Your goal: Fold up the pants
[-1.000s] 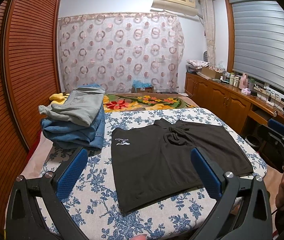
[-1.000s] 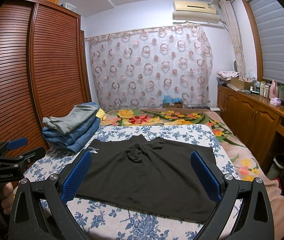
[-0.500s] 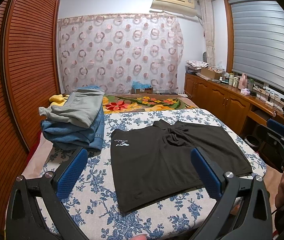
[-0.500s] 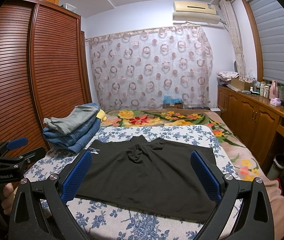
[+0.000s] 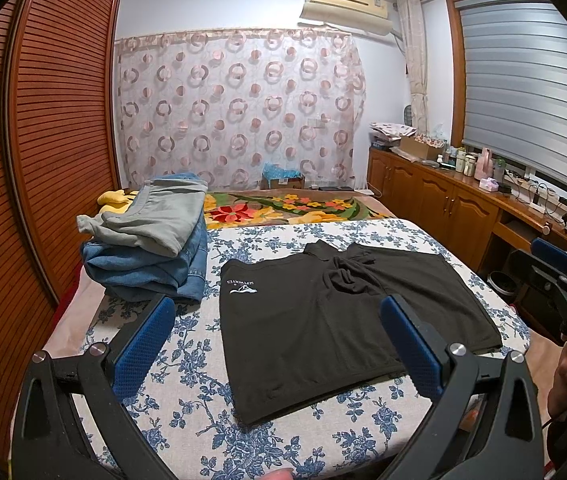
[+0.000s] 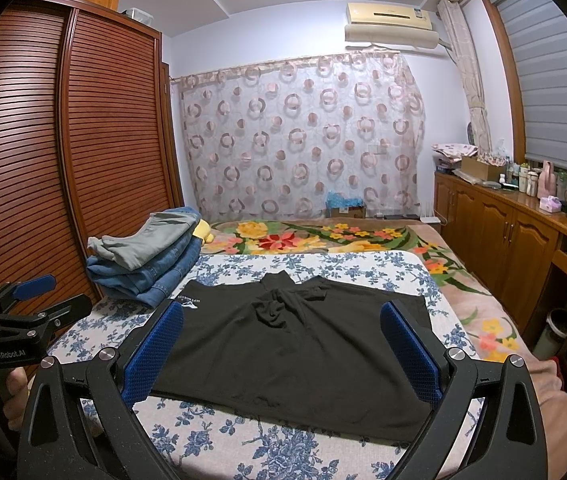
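Black shorts [image 5: 323, 320] with a small white logo lie spread flat on the blue-flowered bed cover [image 5: 187, 400], crumpled at the crotch. The same shorts [image 6: 295, 344] fill the middle of the right wrist view. My left gripper [image 5: 275, 344] hovers open above the bed's near edge, nothing between its blue pads. My right gripper [image 6: 281, 348] is open too, held above the near hem. Each gripper shows at the edge of the other's view, the right gripper [image 5: 559, 276] and the left gripper [image 6: 23, 300], held by a hand.
A stack of folded jeans and grey pants [image 5: 151, 244] sits on the bed's far left. A flowered blanket [image 5: 283, 208] lies behind. A slatted wardrobe [image 5: 43, 140] stands left, a wooden counter [image 5: 463, 204] with bottles right, and a bin [image 6: 555, 332] on the floor.
Both views have tilted or drawn back slightly; the shorts sit a little lower in frame. Both grippers remain open and nothing on the bed has moved.
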`<control>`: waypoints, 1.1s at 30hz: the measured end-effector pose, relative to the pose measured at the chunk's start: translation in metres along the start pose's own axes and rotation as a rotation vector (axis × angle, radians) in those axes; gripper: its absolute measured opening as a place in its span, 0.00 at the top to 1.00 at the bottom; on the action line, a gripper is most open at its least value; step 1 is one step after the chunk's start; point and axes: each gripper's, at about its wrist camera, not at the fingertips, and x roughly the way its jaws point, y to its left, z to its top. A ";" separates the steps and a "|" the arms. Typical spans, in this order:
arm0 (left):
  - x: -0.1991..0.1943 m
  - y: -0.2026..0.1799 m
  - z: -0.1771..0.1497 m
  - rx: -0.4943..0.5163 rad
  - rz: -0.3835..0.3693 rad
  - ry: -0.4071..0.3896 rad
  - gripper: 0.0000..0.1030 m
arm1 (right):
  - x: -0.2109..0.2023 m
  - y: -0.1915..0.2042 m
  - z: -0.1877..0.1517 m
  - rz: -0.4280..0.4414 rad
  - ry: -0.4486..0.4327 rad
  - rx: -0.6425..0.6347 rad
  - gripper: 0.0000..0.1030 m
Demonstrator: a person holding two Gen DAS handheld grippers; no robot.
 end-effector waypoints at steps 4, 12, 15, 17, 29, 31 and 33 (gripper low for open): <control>0.000 0.000 0.000 0.001 0.000 -0.001 0.00 | 0.000 0.000 0.000 0.001 -0.001 0.001 0.04; 0.000 0.000 0.000 0.001 0.000 0.000 0.00 | 0.000 0.000 0.000 0.001 -0.001 0.001 0.04; 0.003 -0.003 -0.004 0.002 0.000 0.004 0.00 | 0.000 0.000 0.000 0.001 0.001 0.000 0.04; 0.006 -0.005 -0.005 0.002 0.000 0.018 0.00 | 0.001 -0.001 0.000 0.004 0.007 -0.003 0.04; 0.038 0.003 -0.022 -0.013 -0.003 0.118 0.00 | 0.022 -0.011 -0.003 0.005 0.080 -0.017 0.04; 0.042 0.006 -0.025 -0.014 0.001 0.136 0.00 | 0.024 -0.013 -0.003 -0.004 0.091 -0.015 0.04; 0.047 0.008 -0.029 -0.016 0.001 0.147 0.00 | 0.029 -0.016 -0.003 -0.007 0.108 -0.013 0.04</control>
